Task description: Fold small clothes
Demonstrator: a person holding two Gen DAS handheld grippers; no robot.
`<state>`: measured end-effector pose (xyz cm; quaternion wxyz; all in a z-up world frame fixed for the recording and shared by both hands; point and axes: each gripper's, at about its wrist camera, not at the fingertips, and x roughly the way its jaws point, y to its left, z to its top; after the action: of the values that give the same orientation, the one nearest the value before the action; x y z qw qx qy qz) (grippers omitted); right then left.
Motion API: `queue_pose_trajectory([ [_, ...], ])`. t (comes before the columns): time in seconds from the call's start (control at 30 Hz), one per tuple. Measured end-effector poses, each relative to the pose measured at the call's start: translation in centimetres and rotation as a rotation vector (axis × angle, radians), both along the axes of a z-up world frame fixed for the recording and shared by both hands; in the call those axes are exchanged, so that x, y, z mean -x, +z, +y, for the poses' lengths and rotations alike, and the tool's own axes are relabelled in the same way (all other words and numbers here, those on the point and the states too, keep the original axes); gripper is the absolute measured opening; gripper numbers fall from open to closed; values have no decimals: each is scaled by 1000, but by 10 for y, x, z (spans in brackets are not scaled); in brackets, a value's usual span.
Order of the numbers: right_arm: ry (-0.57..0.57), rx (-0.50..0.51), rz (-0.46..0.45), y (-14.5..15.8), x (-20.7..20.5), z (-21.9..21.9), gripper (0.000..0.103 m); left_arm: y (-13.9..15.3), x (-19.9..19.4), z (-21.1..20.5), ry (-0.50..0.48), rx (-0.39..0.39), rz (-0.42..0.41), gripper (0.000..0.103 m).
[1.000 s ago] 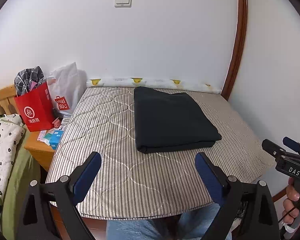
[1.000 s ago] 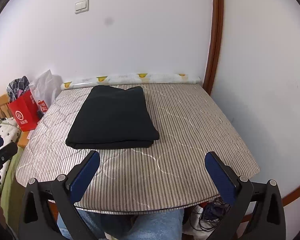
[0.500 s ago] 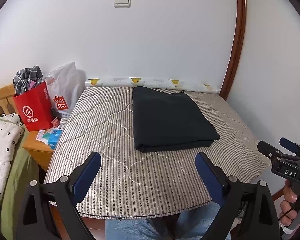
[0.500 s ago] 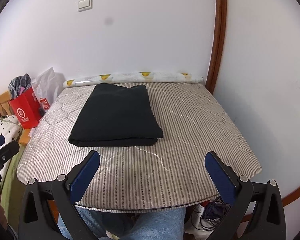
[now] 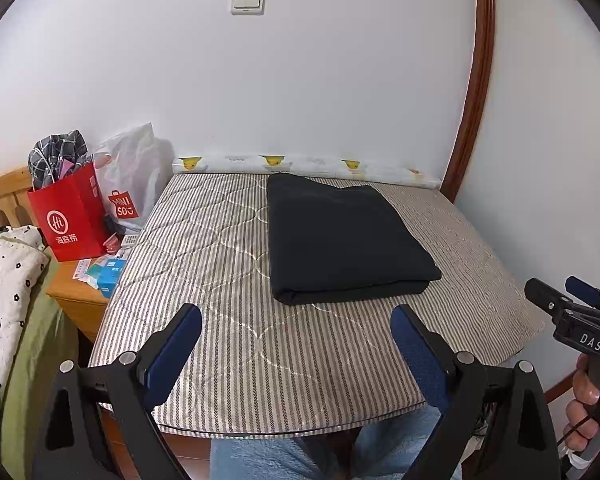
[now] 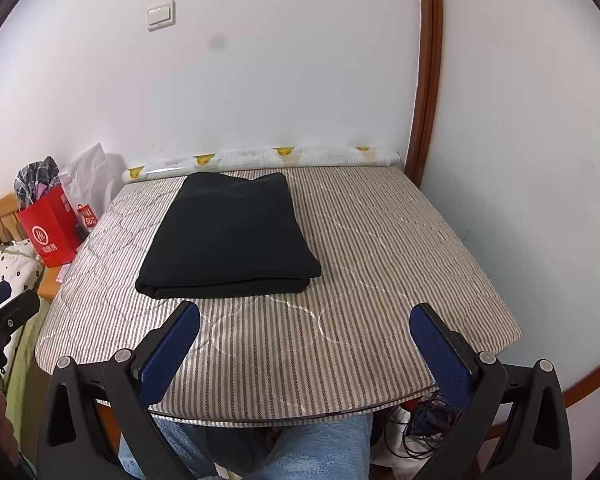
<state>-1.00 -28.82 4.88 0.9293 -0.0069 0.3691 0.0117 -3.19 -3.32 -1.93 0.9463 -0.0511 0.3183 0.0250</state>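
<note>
A black garment [image 5: 342, 240] lies folded into a neat rectangle on the striped quilted table pad [image 5: 228, 280], toward the back; it also shows in the right wrist view [image 6: 232, 236]. My left gripper [image 5: 296, 340] is open and empty, held above the pad's near edge, short of the garment. My right gripper [image 6: 306, 340] is open and empty, also near the front edge, to the right of the garment. The right gripper also shows at the far right of the left wrist view [image 5: 572, 308].
A patterned roll [image 5: 300, 164] lies along the back wall. A red paper bag [image 5: 70, 216] and a white plastic bag [image 5: 130, 184] stand on a wooden stand at left. A spotted cloth [image 5: 0, 280] hangs at far left. Cables [image 6: 420, 420] lie under the table.
Both grippers have drawn slightly back and up from the table, still open. The folded garment has not moved.
</note>
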Motion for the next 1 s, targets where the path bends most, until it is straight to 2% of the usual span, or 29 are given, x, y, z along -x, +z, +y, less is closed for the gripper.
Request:
queue_pose_trajectory([
  [1.0,0,-13,-20,5,9,3,103,1,2,0,-6,-1,0,96],
])
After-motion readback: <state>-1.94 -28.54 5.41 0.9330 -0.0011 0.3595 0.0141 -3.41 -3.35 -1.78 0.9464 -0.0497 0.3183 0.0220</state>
